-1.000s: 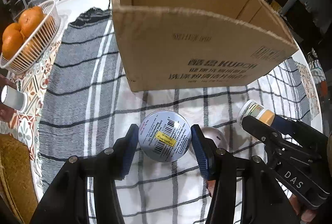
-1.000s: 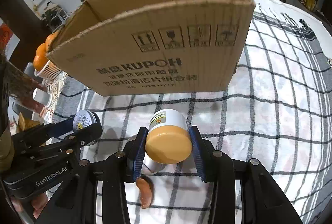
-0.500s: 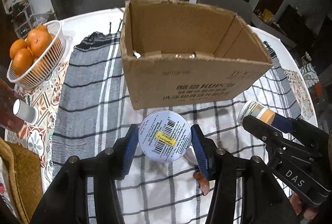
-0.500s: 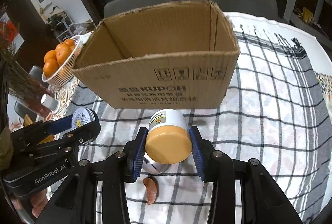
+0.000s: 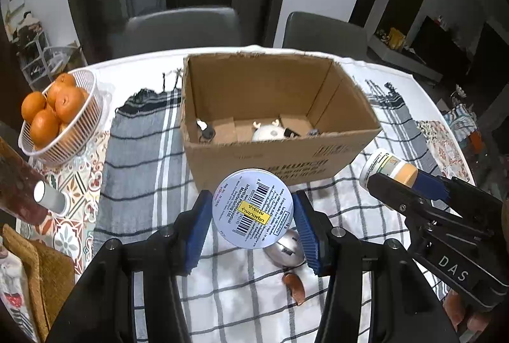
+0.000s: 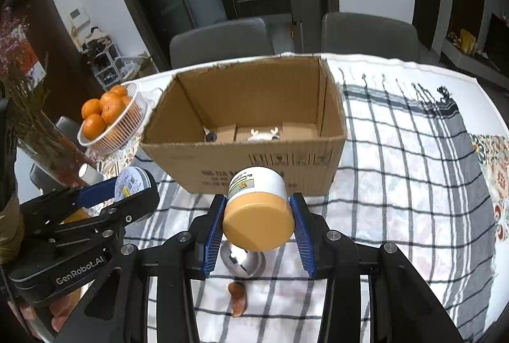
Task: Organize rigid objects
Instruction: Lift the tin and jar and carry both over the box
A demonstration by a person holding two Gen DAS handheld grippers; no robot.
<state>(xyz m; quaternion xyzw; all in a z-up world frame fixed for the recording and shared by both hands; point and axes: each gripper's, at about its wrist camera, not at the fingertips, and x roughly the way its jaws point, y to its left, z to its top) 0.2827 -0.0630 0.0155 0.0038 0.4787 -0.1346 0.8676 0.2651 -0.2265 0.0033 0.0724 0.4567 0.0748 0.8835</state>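
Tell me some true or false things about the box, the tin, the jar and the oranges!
1. The left gripper holds a round tin between its fingers. True.
2. The cardboard box is empty. False: a few small things lie inside, one of them white.
3. The right gripper holds a banana. False: it grips a white jar with an orange lid.
4. The oranges sit in a white basket. True.
5. The basket sits inside the box. False: it stands beside it on the table.
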